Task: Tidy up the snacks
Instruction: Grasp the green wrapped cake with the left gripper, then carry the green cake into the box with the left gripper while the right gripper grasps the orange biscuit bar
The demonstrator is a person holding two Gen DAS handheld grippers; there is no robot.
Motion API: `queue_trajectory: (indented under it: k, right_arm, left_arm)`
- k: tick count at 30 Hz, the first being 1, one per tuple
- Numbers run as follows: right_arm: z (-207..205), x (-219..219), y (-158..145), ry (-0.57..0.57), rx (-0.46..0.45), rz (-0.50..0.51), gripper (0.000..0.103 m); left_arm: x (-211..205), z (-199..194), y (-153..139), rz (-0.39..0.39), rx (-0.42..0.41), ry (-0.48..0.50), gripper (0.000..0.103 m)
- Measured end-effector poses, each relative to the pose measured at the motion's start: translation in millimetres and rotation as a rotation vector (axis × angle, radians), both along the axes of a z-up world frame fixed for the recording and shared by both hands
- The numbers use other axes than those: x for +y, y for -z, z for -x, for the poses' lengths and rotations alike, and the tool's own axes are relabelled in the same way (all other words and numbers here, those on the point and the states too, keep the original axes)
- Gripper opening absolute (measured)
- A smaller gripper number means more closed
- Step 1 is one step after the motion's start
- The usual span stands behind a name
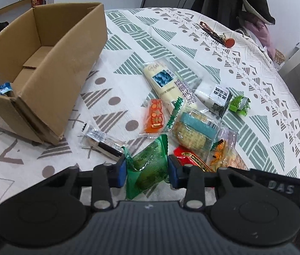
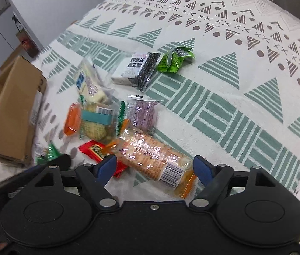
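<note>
My left gripper (image 1: pixel 147 170) is shut on a green snack packet (image 1: pixel 147 165), its blue pads pressing both sides. Just beyond lies a heap of snacks: an orange packet (image 1: pixel 154 116), a round cracker pack with a teal label (image 1: pixel 194 130), a red packet (image 1: pixel 192 159), a long cream bar (image 1: pixel 167 85) and a dark stick pack (image 1: pixel 103 142). An open cardboard box (image 1: pixel 44 63) stands at the left with one blue-labelled snack (image 1: pixel 2 89) inside. My right gripper (image 2: pixel 154 166) is open, its fingers either side of a clear biscuit pack (image 2: pixel 150 155).
A patterned cloth covers the table (image 2: pixel 234 106). A black-and-white packet (image 2: pixel 137 69) and a bright green wrapper (image 2: pixel 174 60) lie farther out. Keys with a red tag (image 1: pixel 220 37) rest at the far edge. Coats hang behind the table (image 1: pixel 234 0).
</note>
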State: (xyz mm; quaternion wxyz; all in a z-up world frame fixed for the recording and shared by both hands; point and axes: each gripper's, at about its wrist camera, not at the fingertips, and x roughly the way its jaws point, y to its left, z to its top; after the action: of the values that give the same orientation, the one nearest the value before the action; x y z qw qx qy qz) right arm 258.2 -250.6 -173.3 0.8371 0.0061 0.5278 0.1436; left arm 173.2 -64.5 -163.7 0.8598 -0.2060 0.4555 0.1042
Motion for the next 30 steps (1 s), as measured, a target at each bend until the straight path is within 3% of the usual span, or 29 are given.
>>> queue_trajectory:
  k: [10, 16, 17, 18, 22, 28, 30]
  right_arm:
    - [-9.6, 12.4, 10.6, -0.042, -0.053, 0.101, 0.078]
    - [-4.9, 11.8, -4.1, -0.058, -0.076, 0.056, 0.041]
    - [-2.4, 11.9, -6.9, -0.065, -0.083, 0.048, 0.009]
    - [-1.2, 11.6, -9.7, -0.064, -0.082, 0.050, 0.000]
    - [3.2, 6.4, -21.7, -0.043, -0.113, -0.003, 0.000]
    - [0.6, -8.2, -28.1, -0.006, -0.075, -0.093, 0.000]
    - [-2.6, -16.2, -28.4, 0.021, -0.054, -0.099, 0.016]
  left_arm:
    - [6.7, 12.1, -16.8, -0.016, -0.032, -0.016, 0.038]
    - [13.2, 26.4, -31.8, -0.044, -0.067, -0.027, 0.038]
    - [15.5, 29.0, -34.9, -0.052, -0.073, -0.032, 0.038]
    - [17.5, 31.0, -37.2, -0.058, -0.079, -0.038, 0.038]
    - [25.9, 38.4, -47.0, -0.077, -0.100, -0.060, 0.038]
    - [36.4, 49.1, -62.7, -0.089, -0.128, -0.086, 0.038]
    - [38.7, 51.6, -67.3, -0.094, -0.135, -0.089, 0.038]
